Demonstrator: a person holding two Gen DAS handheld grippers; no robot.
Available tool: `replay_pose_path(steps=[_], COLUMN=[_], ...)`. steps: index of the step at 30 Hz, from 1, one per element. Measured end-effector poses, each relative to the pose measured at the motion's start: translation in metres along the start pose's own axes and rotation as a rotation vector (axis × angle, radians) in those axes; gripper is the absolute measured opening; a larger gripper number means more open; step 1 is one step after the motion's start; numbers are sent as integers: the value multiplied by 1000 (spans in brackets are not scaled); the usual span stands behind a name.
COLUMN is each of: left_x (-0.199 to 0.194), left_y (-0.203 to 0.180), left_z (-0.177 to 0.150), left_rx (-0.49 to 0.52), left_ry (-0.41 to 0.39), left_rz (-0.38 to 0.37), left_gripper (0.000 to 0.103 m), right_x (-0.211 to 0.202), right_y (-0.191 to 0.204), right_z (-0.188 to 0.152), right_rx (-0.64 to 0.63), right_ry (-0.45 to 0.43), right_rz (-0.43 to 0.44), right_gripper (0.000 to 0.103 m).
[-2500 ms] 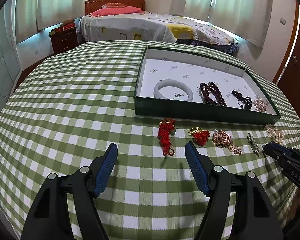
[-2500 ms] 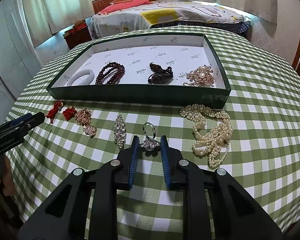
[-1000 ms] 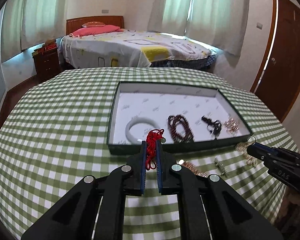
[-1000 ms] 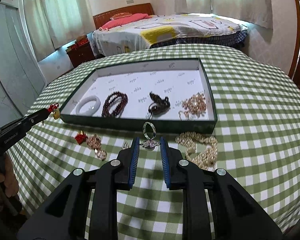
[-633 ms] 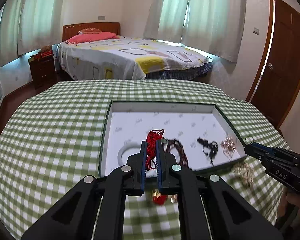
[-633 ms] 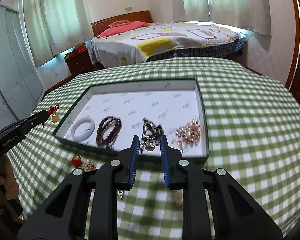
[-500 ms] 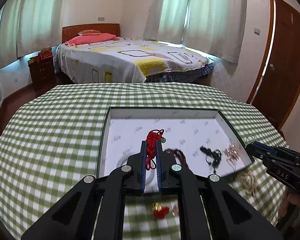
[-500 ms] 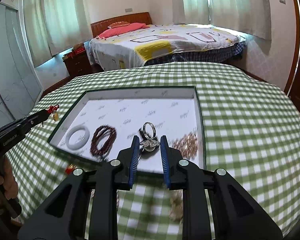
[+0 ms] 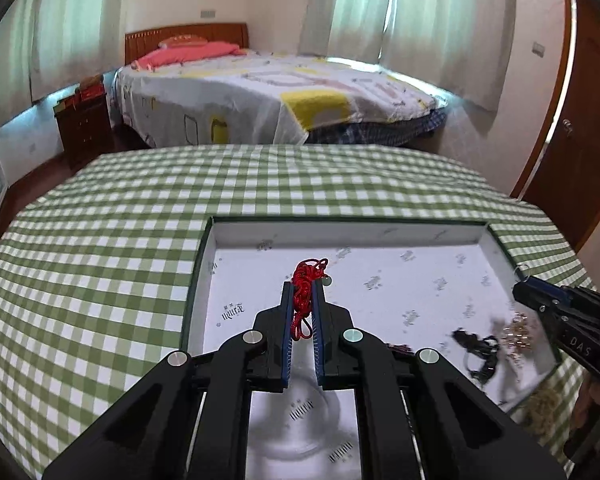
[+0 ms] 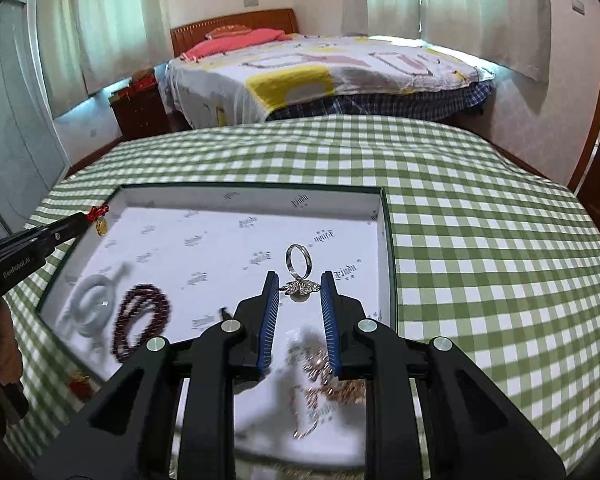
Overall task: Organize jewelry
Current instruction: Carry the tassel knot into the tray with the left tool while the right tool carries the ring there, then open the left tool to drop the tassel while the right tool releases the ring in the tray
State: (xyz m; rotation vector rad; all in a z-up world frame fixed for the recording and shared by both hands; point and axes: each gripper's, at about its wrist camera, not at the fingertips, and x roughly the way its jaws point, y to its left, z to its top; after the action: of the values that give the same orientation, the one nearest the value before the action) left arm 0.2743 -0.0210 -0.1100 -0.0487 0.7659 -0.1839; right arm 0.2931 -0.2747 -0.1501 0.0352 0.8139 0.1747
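Green-checked counter (image 9: 100,248) carries the tray (image 9: 204,248). Frame centre, left claw (image 9: 302,296) pinches a red cord charm (image 9: 306,280) above it; right claw (image 10: 299,286) clamps a ring (image 10: 298,268). Releasing high risks bouncing.

Left gripper (image 9: 303,286), 2.5 s ago open above table with red cord ornament (image 9: 306,280) lying ahead of its tips, now clamps that ornament, lifted and carried forward over white floor of green tray (image 9: 380,224). Right gripper (image 10: 299,280) lifted silver ring (image 10: 298,262) off checked cloth, moved forward over tray's right part; rose-gold brooch (image 10: 332,376) now beneath its fingers. White bangle (image 10: 90,300), once ahead of left gripper, now blurred beneath it.
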Motion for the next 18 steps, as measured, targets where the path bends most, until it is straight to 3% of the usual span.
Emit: replay_pose_path(steps=[6,18], left_x=[34,47], left_y=[12,8], left_z=[0,-3], left_rx=[-43,-17], left_ry=[94,140], left_rz=[12,20], left_gripper=[9,11], right_x=[27,38], right_y=[-9,-10], right_z=[1,0], right_rx=[6,-17], right_ry=[62,90], right_rz=[-8,-32], right_gripper=[21,22])
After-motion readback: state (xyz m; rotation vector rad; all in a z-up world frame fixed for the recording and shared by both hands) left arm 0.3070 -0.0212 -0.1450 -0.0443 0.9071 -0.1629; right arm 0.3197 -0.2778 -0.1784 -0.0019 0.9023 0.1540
